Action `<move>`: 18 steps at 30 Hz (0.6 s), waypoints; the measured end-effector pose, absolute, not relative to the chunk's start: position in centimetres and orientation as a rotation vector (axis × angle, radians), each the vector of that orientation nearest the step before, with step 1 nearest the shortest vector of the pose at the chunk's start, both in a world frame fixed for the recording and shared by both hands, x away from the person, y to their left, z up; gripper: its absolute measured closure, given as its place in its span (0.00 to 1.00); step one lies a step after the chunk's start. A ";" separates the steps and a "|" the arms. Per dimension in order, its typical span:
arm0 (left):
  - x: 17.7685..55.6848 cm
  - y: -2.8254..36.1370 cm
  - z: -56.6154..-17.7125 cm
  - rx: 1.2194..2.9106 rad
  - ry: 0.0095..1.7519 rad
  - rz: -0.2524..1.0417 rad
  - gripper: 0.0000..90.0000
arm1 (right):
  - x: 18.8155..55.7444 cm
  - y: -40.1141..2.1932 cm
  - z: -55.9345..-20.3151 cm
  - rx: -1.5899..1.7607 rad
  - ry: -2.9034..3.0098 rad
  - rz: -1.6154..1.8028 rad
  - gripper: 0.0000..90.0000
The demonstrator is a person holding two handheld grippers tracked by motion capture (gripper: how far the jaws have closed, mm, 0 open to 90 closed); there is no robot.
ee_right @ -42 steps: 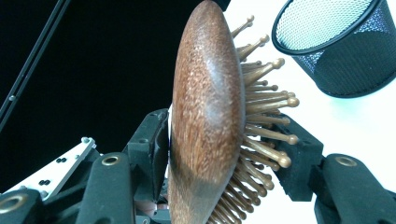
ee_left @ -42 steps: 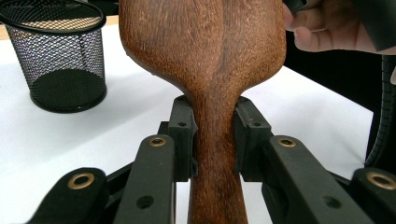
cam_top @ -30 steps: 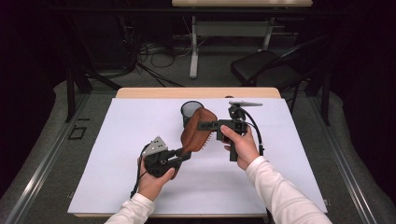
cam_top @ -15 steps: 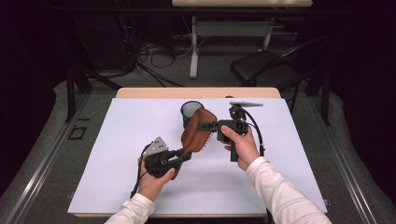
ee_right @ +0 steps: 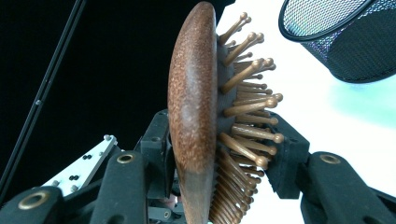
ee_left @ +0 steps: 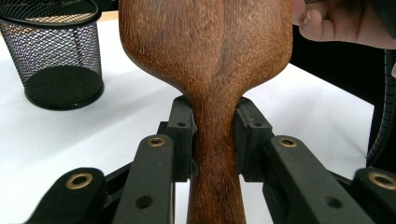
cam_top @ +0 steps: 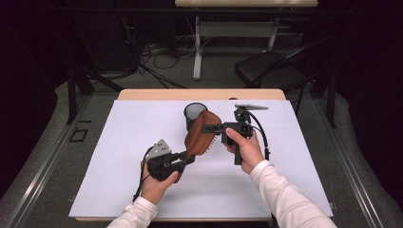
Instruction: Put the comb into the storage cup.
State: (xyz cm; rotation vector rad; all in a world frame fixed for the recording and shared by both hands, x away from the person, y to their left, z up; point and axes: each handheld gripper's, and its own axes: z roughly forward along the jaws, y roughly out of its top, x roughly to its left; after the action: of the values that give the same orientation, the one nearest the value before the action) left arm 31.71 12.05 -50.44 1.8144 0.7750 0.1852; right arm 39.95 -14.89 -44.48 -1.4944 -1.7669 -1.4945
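Note:
A brown wooden hairbrush (cam_top: 202,135) hangs tilted above the white table, held at both ends. My left gripper (cam_top: 189,157) is shut on its narrow handle (ee_left: 212,154), and its pads (ee_left: 183,135) press the wood from both sides. My right gripper (cam_top: 207,127) comes in from the right onto the brush head (ee_right: 194,102). One pad sits on the smooth back, the other on the wooden bristles (ee_right: 247,112). Its jaws have just been closing with the head between them, and they now clamp it.
A black mesh cup (cam_top: 194,113) stands upright on the white table cover (cam_top: 119,142) just behind the brush, close to the head (ee_left: 56,60). A dark chair (cam_top: 266,69) and a desk frame stand on the floor beyond the far edge.
The right gripper's jaws have drawn together onto the brush head. Both hands and the brush have stayed in place.

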 end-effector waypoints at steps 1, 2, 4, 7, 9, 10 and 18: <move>31.7 12.1 -50.5 1.815 0.775 0.185 0.79 | 39.9 -14.9 -44.5 -1.489 -1.769 -1.500 0.57; 31.7 12.0 -50.5 1.816 0.779 0.187 0.79 | 39.9 -14.9 -44.5 -1.487 -1.771 -1.499 0.57; 31.8 12.0 -50.5 1.817 0.782 0.185 0.78 | 39.9 -14.9 -44.6 -1.490 -1.772 -1.492 0.57; 31.7 12.0 -50.5 1.817 0.781 0.185 0.78 | 39.9 -14.9 -44.6 -1.489 -1.766 -1.494 0.57; 31.7 12.1 -50.5 1.813 0.779 0.186 0.78 | 39.9 -14.9 -44.6 -1.488 -1.764 -1.495 0.57; 31.7 12.0 -50.5 1.811 0.779 0.188 0.78 | 39.9 -14.9 -44.6 -1.488 -1.761 -1.495 0.57; 31.8 12.1 -50.5 1.809 0.778 0.182 0.75 | 39.9 -14.9 -44.8 -1.488 -1.749 -1.491 0.57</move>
State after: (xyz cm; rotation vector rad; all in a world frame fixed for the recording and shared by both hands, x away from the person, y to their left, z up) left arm 31.78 12.11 -50.52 1.8093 0.7778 0.1820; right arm 39.93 -14.91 -44.81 -1.4880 -1.7485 -1.4914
